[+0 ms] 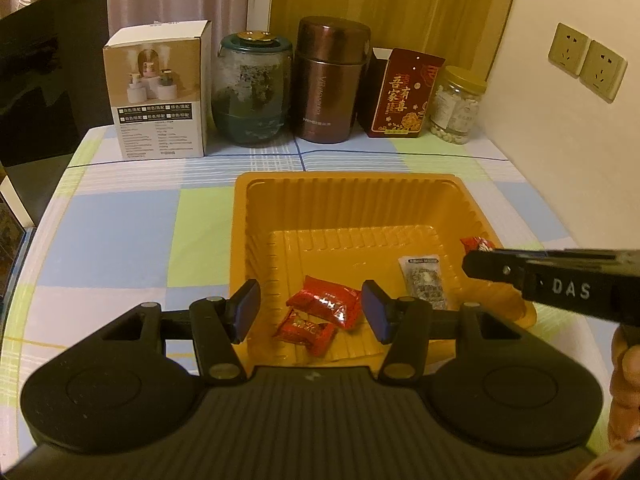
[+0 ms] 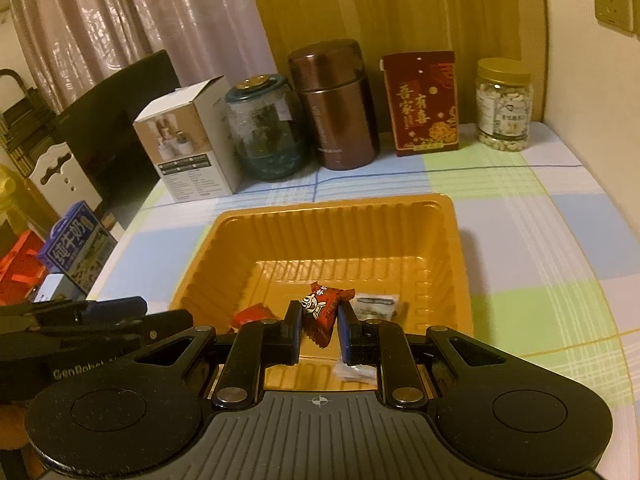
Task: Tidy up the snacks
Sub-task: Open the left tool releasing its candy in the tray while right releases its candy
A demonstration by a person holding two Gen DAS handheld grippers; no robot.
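Observation:
An orange plastic tray (image 1: 348, 204) sits on the checked tablecloth; it also shows in the right wrist view (image 2: 336, 224). In it lie two red candy packets (image 1: 326, 302) (image 1: 306, 330) and a clear packet with a dark snack (image 1: 424, 280). My left gripper (image 1: 314, 310) is open and empty above the tray's near side. My right gripper (image 2: 320, 326) is shut on a red snack packet (image 2: 322, 308) with a cartoon face, held over the tray. It reaches in from the right in the left wrist view (image 1: 480, 264). The clear packet (image 2: 376, 306) lies just beyond it.
Along the back stand a white product box (image 1: 160, 92), a glass jar with teal lid (image 1: 252, 88), a brown metal canister (image 1: 330, 80), a red gift box (image 1: 400, 94) and a jar of nuts (image 1: 456, 106). A dark chair (image 1: 44, 92) is left. Wall sockets (image 1: 584, 60) are right.

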